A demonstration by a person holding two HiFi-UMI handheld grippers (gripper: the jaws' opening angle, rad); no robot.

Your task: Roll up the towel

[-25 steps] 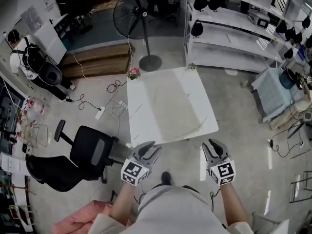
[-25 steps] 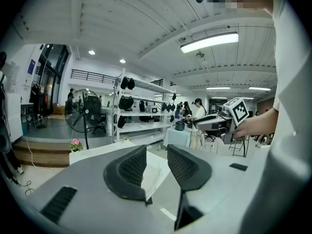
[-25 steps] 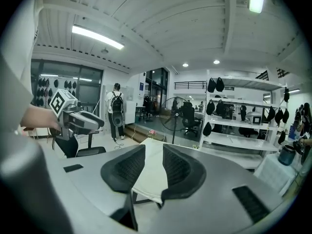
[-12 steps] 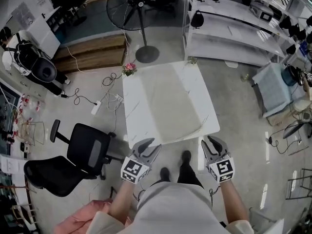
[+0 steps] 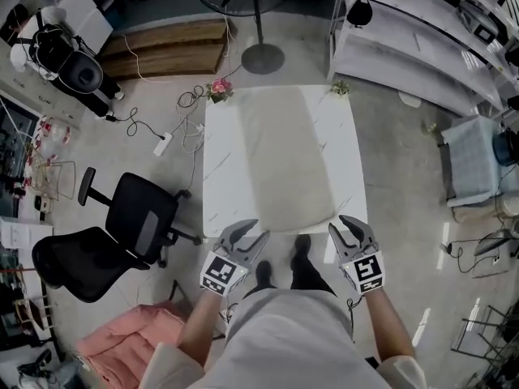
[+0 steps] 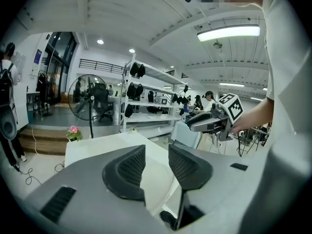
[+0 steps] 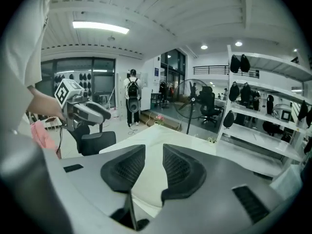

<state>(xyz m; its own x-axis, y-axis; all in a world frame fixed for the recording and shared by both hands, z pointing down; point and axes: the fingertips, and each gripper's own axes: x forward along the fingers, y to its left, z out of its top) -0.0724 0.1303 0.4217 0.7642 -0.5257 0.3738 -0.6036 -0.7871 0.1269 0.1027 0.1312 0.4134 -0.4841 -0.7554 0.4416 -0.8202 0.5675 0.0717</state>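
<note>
A beige towel [image 5: 284,156] lies flat and unrolled along the middle of a white table [image 5: 223,177]. Both grippers hover just short of the table's near edge, each about in line with a near corner of the towel. My left gripper [image 5: 253,232] is open with nothing between its jaws. My right gripper [image 5: 347,227] is also open and empty. In the left gripper view the left gripper [image 6: 157,152] points at the table's near corner, with the right gripper [image 6: 209,122] beside it. Seen from the right gripper view, the right gripper [image 7: 153,155] faces the towel's near end [image 7: 146,182].
A black office chair [image 5: 122,233] stands left of the table, with a pink cloth [image 5: 138,347] on the floor nearer me. A flower pot [image 5: 219,87] and a small plant [image 5: 339,89] sit at the table's far corners. Behind are a fan base [image 5: 262,57], white shelves [image 5: 430,39] and floor cables [image 5: 162,144].
The person has stepped up to the table, which now lies straight ahead. Both grippers have moved forward and down to its near edge. Their jaws look unchanged.
</note>
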